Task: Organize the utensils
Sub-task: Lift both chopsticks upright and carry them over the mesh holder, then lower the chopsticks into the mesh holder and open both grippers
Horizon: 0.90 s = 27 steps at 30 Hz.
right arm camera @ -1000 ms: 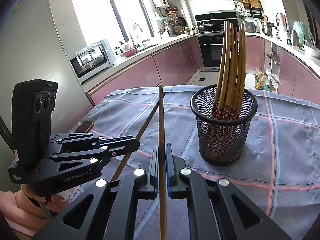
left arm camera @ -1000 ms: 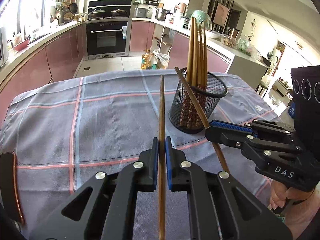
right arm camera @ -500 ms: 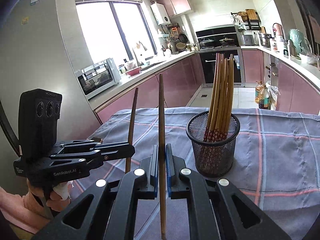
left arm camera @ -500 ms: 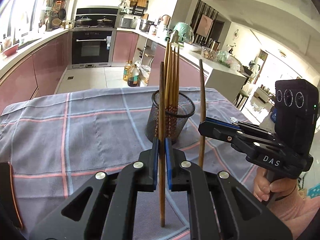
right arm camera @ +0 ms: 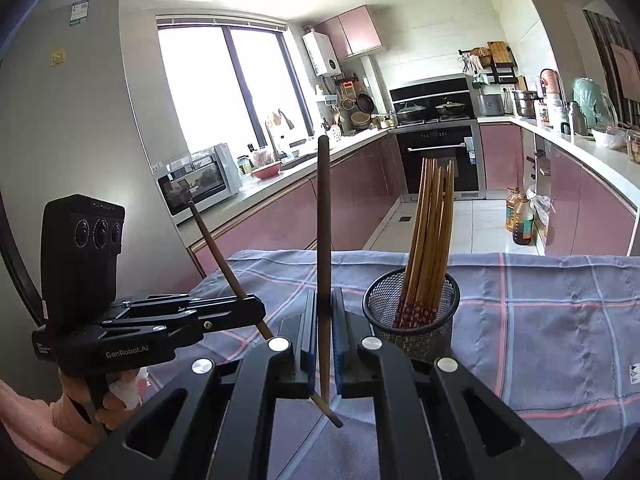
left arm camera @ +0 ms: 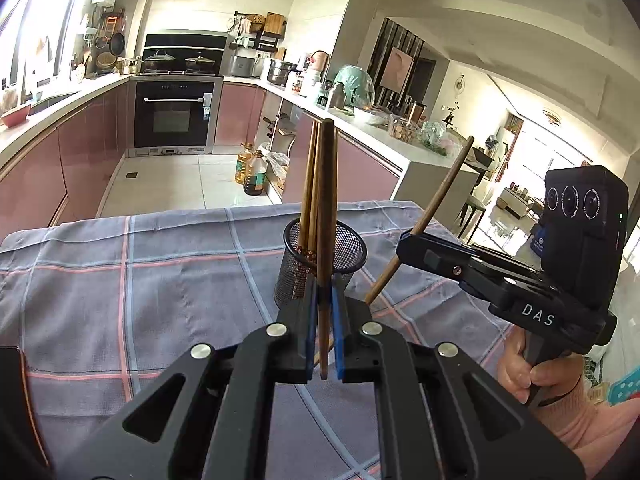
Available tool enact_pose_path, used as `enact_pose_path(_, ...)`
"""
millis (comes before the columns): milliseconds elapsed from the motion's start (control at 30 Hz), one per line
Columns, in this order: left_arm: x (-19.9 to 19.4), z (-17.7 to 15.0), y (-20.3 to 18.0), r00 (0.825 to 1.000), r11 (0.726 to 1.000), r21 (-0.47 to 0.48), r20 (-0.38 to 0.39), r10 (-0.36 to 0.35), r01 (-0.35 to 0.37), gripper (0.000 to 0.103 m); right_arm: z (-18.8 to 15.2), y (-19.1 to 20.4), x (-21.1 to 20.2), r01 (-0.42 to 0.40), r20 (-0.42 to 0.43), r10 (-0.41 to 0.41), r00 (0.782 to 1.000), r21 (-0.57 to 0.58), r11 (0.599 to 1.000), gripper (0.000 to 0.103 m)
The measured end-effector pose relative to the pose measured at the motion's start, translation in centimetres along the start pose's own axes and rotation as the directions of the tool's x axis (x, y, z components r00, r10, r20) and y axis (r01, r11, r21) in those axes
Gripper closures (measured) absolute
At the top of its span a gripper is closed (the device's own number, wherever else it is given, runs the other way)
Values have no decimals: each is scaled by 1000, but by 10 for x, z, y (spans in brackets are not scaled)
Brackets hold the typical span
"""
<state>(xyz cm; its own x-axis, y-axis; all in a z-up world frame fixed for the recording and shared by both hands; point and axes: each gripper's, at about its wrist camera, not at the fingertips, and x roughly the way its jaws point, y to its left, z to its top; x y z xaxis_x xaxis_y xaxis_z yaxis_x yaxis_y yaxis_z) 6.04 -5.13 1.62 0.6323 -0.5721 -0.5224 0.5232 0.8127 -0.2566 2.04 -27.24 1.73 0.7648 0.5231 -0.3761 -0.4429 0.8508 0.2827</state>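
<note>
My left gripper [left arm camera: 323,312] is shut on a brown chopstick [left arm camera: 326,200], held upright in front of the black mesh cup [left arm camera: 344,246]. The cup holds several chopsticks [right arm camera: 430,236] and stands on the checked cloth. My right gripper [right arm camera: 323,312] is shut on another brown chopstick [right arm camera: 323,220], also upright, left of the mesh cup [right arm camera: 412,320]. In the left wrist view the right gripper [left arm camera: 416,242] shows at the right with its chopstick [left arm camera: 436,208] tilted. In the right wrist view the left gripper [right arm camera: 256,312] shows at the left with its chopstick [right arm camera: 216,252] tilted.
A grey checked cloth [left arm camera: 140,272] covers the table. A dark phone-like object [left arm camera: 12,380] lies at the table's left edge. Kitchen counters, an oven [left arm camera: 174,116] and oil bottles [left arm camera: 252,172] on the floor lie beyond the table.
Both grippers have tilted up and risen, bringing their chopsticks from lying along the table to standing upright. The mesh cup looks farther and lower in both views.
</note>
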Motion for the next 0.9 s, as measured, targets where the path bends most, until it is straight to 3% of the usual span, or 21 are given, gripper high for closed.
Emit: enact_pose_path(900,-17,63,-23,990,998,61,142,-9,0,96,60,-8,-29,68,127,-61,990,-52,996,97)
